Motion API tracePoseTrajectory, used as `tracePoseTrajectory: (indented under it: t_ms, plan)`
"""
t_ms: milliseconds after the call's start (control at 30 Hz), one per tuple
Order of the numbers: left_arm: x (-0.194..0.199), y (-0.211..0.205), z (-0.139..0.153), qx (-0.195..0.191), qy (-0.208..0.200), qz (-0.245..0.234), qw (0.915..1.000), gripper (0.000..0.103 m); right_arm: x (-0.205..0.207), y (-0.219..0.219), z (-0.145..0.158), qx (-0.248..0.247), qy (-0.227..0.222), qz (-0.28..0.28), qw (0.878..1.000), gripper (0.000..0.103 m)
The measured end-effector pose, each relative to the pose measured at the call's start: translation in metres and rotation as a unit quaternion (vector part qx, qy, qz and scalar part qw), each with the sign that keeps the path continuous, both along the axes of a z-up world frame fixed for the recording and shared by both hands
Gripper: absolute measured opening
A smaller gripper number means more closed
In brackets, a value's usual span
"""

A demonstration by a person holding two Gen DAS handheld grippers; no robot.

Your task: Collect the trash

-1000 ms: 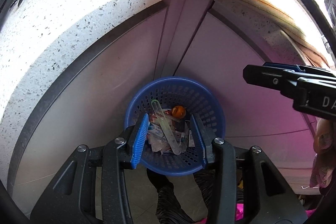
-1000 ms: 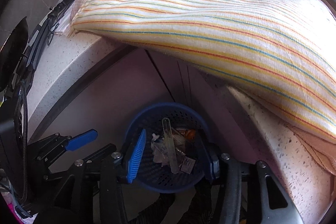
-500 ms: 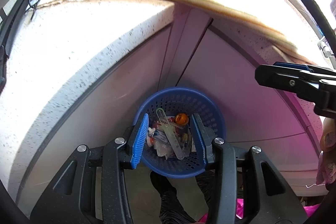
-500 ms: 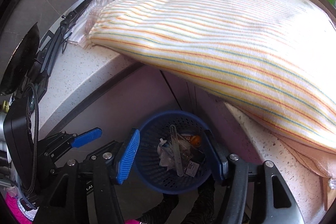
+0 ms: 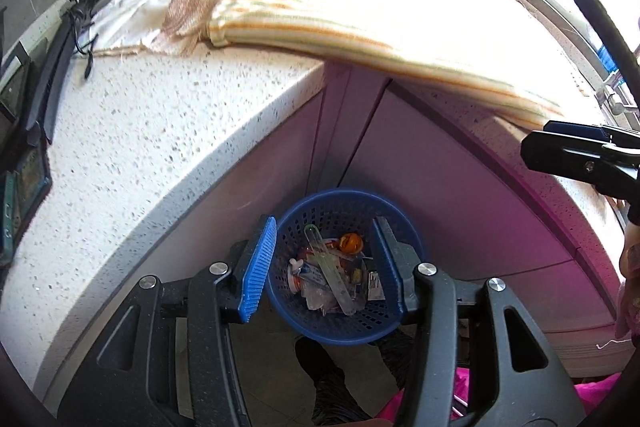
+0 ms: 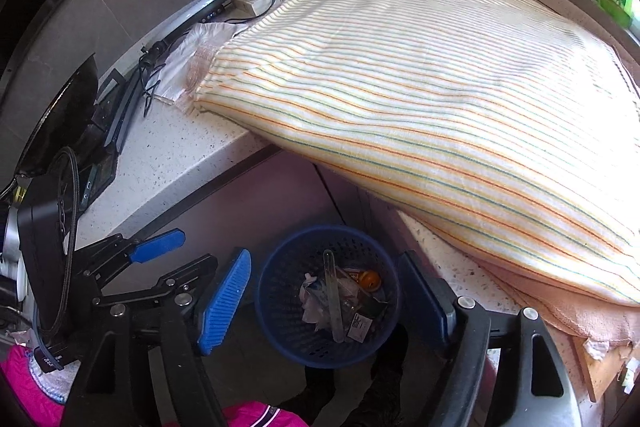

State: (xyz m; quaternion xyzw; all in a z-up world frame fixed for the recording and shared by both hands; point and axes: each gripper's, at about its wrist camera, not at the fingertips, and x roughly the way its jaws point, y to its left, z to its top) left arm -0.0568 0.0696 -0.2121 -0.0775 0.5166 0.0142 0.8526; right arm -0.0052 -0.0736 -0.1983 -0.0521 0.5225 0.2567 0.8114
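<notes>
Both wrist views high, angled steeply down, sharing blue basket, counter corner

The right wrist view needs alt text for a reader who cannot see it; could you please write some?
The open, empty right gripper hangs above a blue perforated basket on the floor, holding wrappers, a clear plastic tube and a small orange ball. Above it, a striped cloth overhangs a speckled countertop; the left gripper shows at left.
</notes>
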Motion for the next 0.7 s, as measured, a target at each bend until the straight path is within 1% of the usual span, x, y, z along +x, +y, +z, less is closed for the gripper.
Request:
tracePoseTrajectory:
  t_ms: [33,100,167,233,300,367,433,533,567,600,633,700]
  plan:
    - [0.001,-0.002,0.007,0.003,-0.005,-0.003,1.0,0.051,0.0,-0.003,0.004,0.001,-0.004,0.0,1.0,0.08]
    - [-0.001,-0.004,0.019,0.007,-0.018,-0.005,0.9998,0.064,0.0,-0.009,0.012,0.003,-0.014,-0.002,1.0,0.082]
    - [0.001,-0.007,0.028,0.004,-0.032,-0.002,0.9995,0.07,0.001,-0.015,0.021,0.008,-0.024,-0.006,1.0,0.084]
    - [0.005,-0.007,0.044,0.0,-0.044,0.002,0.9991,0.07,0.001,-0.023,0.031,0.014,-0.034,-0.014,0.999,0.084]
    - [0.009,-0.01,0.055,-0.001,-0.054,0.005,0.9985,0.074,0.002,-0.031,0.042,0.02,-0.044,-0.022,0.999,0.085]
    - [0.012,-0.012,0.068,-0.001,-0.068,0.004,0.9977,0.076,0.005,-0.039,0.052,0.025,-0.054,-0.029,0.998,0.085]
    - [0.015,-0.014,0.081,0.004,-0.082,0.0,0.9966,0.077,0.007,-0.046,0.063,0.03,-0.064,-0.036,0.997,0.085]
    - [0.02,-0.019,0.101,0.011,-0.104,-0.002,0.9945,0.081,0.012,-0.056,0.079,0.034,-0.082,-0.047,0.995,0.086]
    - [0.021,-0.022,0.108,0.012,-0.112,-0.001,0.9936,0.084,0.014,-0.059,0.084,0.036,-0.088,-0.051,0.994,0.088]
    - [0.022,-0.023,0.115,0.011,-0.118,-0.001,0.9929,0.087,0.015,-0.062,0.09,0.04,-0.094,-0.055,0.993,0.095]
    - [0.024,-0.024,0.122,0.009,-0.124,-0.002,0.9922,0.088,0.016,-0.067,0.096,0.046,-0.103,-0.059,0.992,0.1]
    - [0.027,-0.025,0.135,0.008,-0.138,0.0,0.9904,0.089,0.017,-0.073,0.108,0.053,-0.121,-0.069,0.989,0.101]
